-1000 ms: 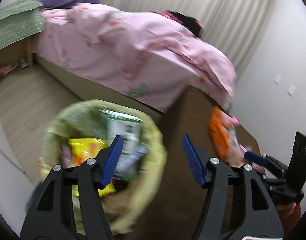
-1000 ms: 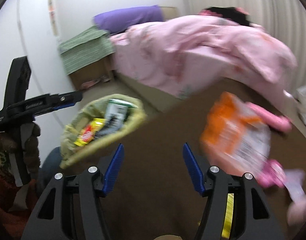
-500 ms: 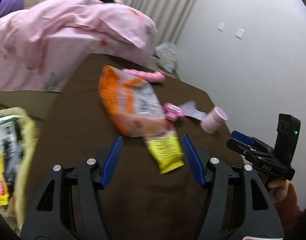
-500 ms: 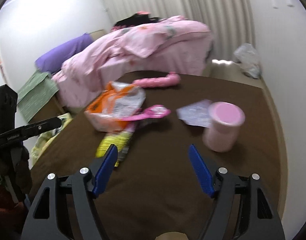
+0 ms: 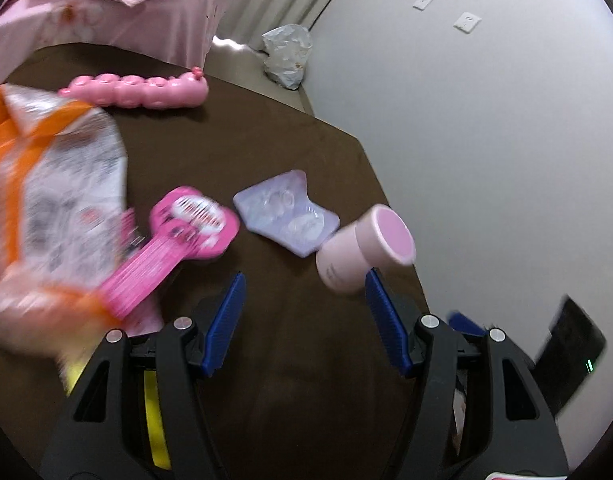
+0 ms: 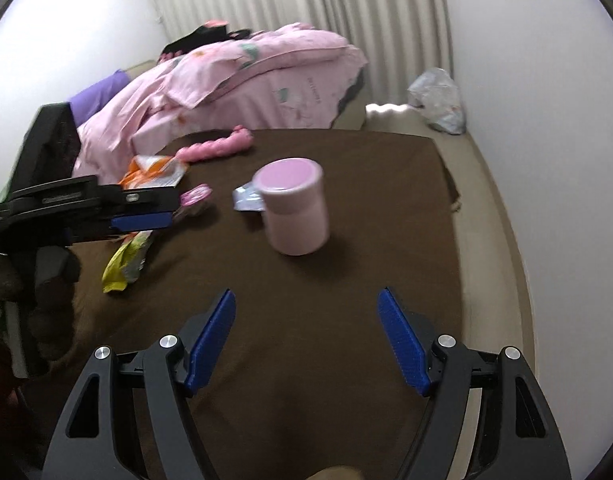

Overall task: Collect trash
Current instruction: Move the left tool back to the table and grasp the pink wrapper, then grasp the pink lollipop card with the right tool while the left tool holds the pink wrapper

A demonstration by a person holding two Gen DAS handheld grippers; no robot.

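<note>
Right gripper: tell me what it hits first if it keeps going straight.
Probably the pink cup, standing straight ahead of the open right gripper; only bare brown cloth lies between. Depth is uncertain.

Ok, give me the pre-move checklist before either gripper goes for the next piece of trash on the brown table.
1. Right gripper jaws apart and empty: ok.
2. Left gripper jaws apart and empty: ok.
3. Pink cup upright, clear path ahead of the right gripper: ok.
4. Lilac blister pack separate from the cup: cannot tell; their edges overlap in both views.
5. Orange snack bag sharp enough to aim at: not ok, blurred.
6. Yellow wrapper free to reach: not ok, the left gripper hangs over it.
</note>
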